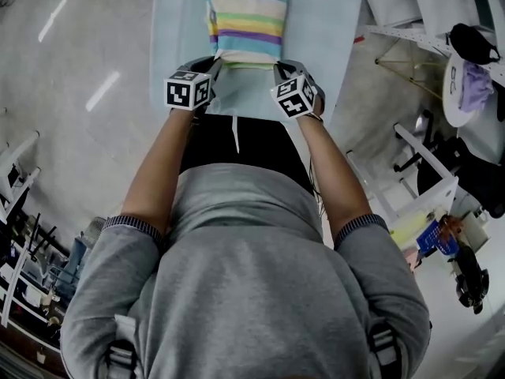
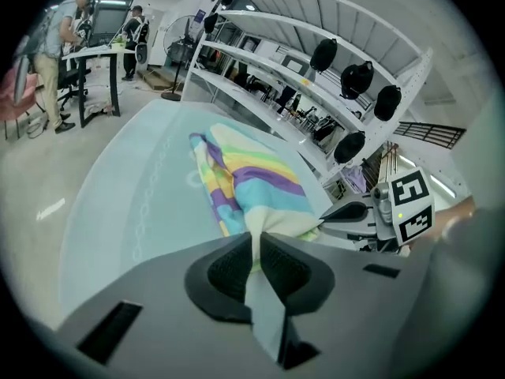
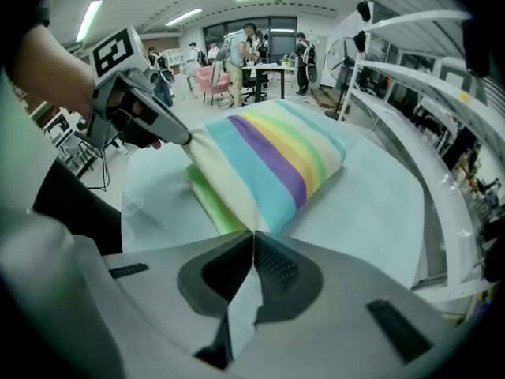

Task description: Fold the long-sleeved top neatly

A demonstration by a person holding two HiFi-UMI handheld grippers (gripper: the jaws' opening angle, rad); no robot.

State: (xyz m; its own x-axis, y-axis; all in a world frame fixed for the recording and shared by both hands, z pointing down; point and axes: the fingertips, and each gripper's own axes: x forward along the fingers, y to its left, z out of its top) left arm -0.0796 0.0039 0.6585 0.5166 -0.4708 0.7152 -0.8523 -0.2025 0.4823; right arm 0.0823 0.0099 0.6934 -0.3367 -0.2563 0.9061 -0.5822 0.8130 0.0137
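Long-sleeved top: striped in cream, turquoise, purple, yellow and green, already folded to a compact rectangle. It lies on the pale blue worktop, roughly central across its width, with the stripes running across in the head view.

Left tongs: at the near left corner of the bundle. Left gripper view shows the tongs clenched, with cream fabric of the top pinched between the dark ribbed pads.

Right tongs: at the near right corner. Right gripper view shows the tongs closed tight, the corner of the top drawn to a point right at their tip, so grasping the fabric there.

The upper layer is stretched between the two grips along its near edge. A green layer shows beneath it in the right gripper view and rests on the worktop.

Each gripper appears in the other's camera: the right tongs beside the top's edge, the left tongs at the opposite corner.

Both forearms reach forward from grey sleeves pushed up the arm.

White shelving stands alongside the worktop.
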